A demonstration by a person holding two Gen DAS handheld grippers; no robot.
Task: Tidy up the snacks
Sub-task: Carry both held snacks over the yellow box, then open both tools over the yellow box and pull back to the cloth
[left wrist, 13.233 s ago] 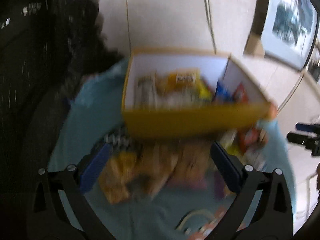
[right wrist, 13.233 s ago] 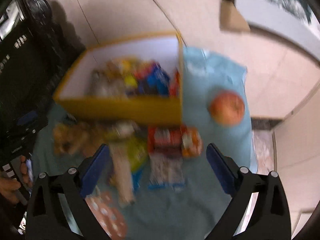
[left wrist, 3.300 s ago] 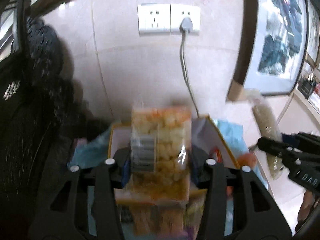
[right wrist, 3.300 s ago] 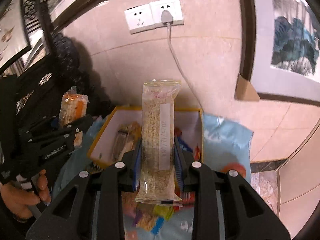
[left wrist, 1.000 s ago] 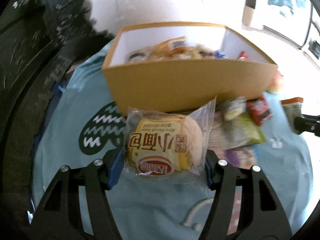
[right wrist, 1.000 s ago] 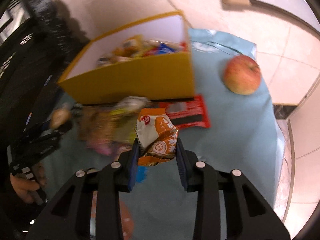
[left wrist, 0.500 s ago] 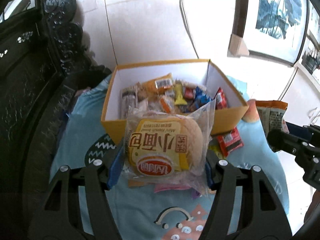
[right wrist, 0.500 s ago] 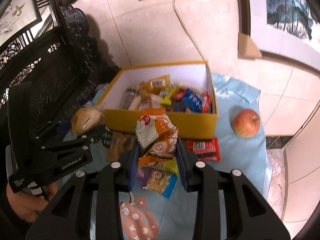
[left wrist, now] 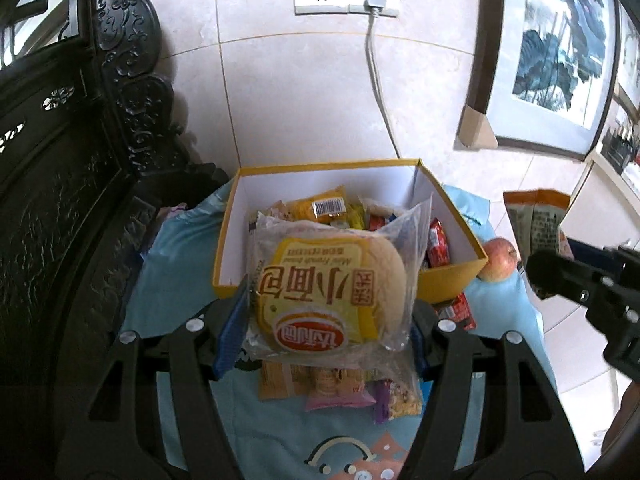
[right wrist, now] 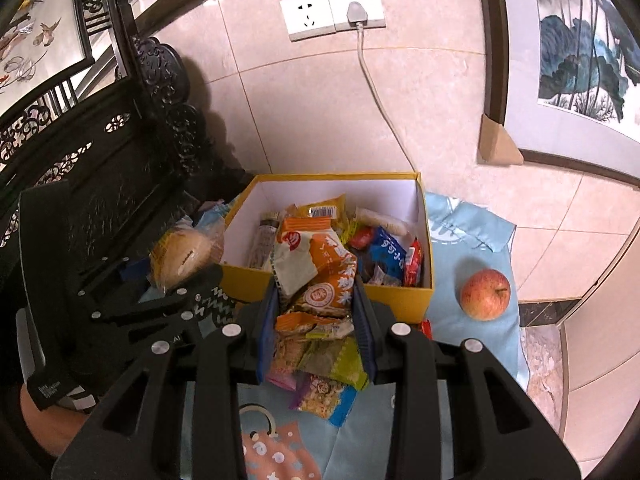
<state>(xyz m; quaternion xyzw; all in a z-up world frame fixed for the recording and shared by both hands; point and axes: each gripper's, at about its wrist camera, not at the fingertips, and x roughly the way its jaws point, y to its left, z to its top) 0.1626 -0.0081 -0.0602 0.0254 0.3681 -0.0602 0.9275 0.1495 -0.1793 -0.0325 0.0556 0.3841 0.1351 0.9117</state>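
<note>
My left gripper (left wrist: pixel 326 320) is shut on a round bread bun in a clear wrapper with a yellow label (left wrist: pixel 330 292), held above the near edge of the yellow box (left wrist: pixel 452 280). My right gripper (right wrist: pixel 316 316) is shut on a crumpled orange and white snack packet (right wrist: pixel 320 272), also in front of the yellow box (right wrist: pixel 400 300). The box is white inside and holds several mixed packets. More snack packets (right wrist: pixel 320 372) lie on the blue cloth below both grippers. In the right wrist view the left gripper (right wrist: pixel 188 280) with its bun appears at the left.
A red apple (right wrist: pixel 485 294) rests on the blue cloth (right wrist: pixel 460 320) right of the box. Dark carved wooden furniture (left wrist: pixel 60 200) stands at the left. A tiled wall with a socket and a plugged cable (left wrist: pixel 374 80) is behind. A framed painting (right wrist: pixel 580 60) leans at the right.
Both grippers have risen with their packets, from low over the cloth to above the box front. The box's contents and the wall socket have come into view.
</note>
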